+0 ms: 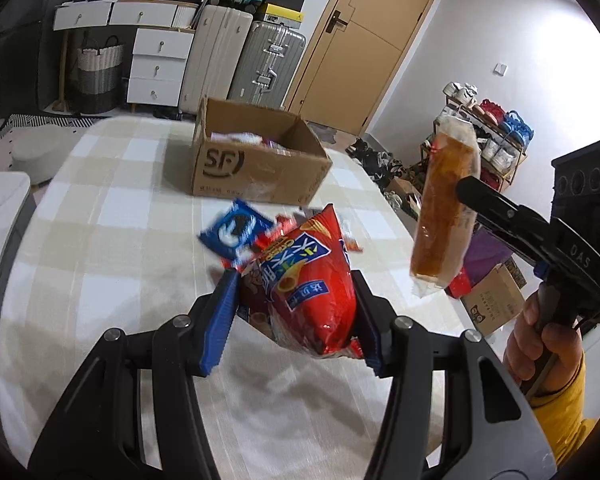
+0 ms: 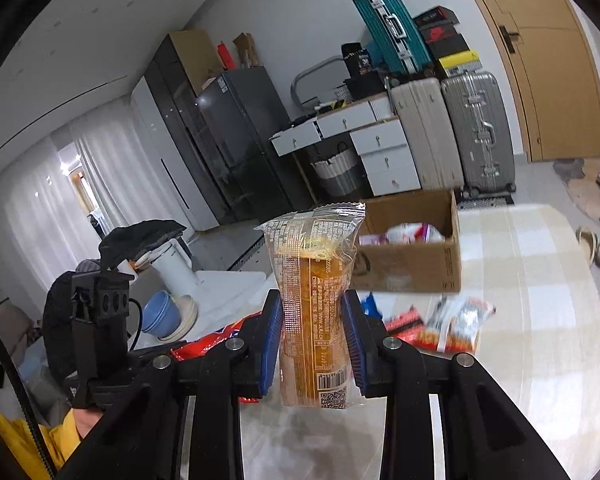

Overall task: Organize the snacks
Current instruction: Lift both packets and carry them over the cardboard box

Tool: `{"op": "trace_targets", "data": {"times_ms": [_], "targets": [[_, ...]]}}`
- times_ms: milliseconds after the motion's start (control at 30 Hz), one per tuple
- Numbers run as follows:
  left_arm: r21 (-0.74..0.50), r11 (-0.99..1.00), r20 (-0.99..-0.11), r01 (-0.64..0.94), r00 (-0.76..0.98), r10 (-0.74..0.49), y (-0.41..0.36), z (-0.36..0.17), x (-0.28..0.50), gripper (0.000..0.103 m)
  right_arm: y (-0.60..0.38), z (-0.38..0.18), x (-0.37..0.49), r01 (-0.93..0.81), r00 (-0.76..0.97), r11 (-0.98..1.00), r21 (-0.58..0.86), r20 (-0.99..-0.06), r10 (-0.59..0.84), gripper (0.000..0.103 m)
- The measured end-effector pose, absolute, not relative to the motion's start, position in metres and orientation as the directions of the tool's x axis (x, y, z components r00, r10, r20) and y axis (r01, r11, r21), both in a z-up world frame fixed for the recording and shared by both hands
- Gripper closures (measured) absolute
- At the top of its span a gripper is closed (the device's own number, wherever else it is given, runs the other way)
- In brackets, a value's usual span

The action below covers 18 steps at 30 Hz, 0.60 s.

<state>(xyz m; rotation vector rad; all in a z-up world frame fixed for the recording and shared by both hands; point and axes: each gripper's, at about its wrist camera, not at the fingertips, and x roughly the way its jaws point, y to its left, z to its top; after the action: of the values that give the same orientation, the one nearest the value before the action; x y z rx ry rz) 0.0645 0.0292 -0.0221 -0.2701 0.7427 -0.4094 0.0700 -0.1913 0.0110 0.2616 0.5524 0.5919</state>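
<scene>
Red foil fills the left gripper (image 1: 296, 312); its blue pads are closed on a puffy red snack bag (image 1: 312, 280), held in the air above the checked tablecloth (image 1: 112, 208); just beyond it a blue packet (image 1: 234, 232) and a few smaller wrappers lie loose on the cloth; further back stands the open cardboard box (image 1: 256, 160), with some packets already inside. To the right, the right gripper (image 2: 314, 336) is clamped around the middle of a clear-wrapped orange cake bar (image 2: 314, 312), which stands nearly upright between the pads; more small red and white packets (image 2: 456, 324) lie on the cloth between that gripper and the box.

The step in hand looks like carrying both snacks to the box; doing it well probably means keeping each grip steady without crushing the puffy bag, bringing one gripper over the opening at a time so the two do not collide, and lowering each item below the box rim before letting go; the tall bar would likely sit better laid flat than dropped on end.
</scene>
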Motion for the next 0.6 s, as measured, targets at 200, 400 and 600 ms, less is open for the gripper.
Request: {"op": "trace_targets", "data": {"times_ms": [200, 400, 600], "targets": [[-0.35, 0.894, -0.571, 0.281, 0.692, -0.441, 0.034, 0.01, 0.103, 0.052, -0.189, 0.04, 0.108, -0.475, 0.69, 0.797, 0.374, -0.403, 0.601, 0.073], [-0.336, 0.9, -0.558, 0.278, 0.711, -0.428, 0.037, 0.047, 0.157, 0.052, -0.186, 0.065, 0.151, -0.485, 0.699, 0.802, 0.348, -0.397, 0.595, 0.073], [-0.32, 0.91, -0.575, 0.265, 0.708, -0.409, 0.03, 0.07, 0.224, 0.052, -0.184, 0.079, 0.212, -0.47, 0.702, 0.817, 0.333, -0.421, 0.575, 0.073]]}}
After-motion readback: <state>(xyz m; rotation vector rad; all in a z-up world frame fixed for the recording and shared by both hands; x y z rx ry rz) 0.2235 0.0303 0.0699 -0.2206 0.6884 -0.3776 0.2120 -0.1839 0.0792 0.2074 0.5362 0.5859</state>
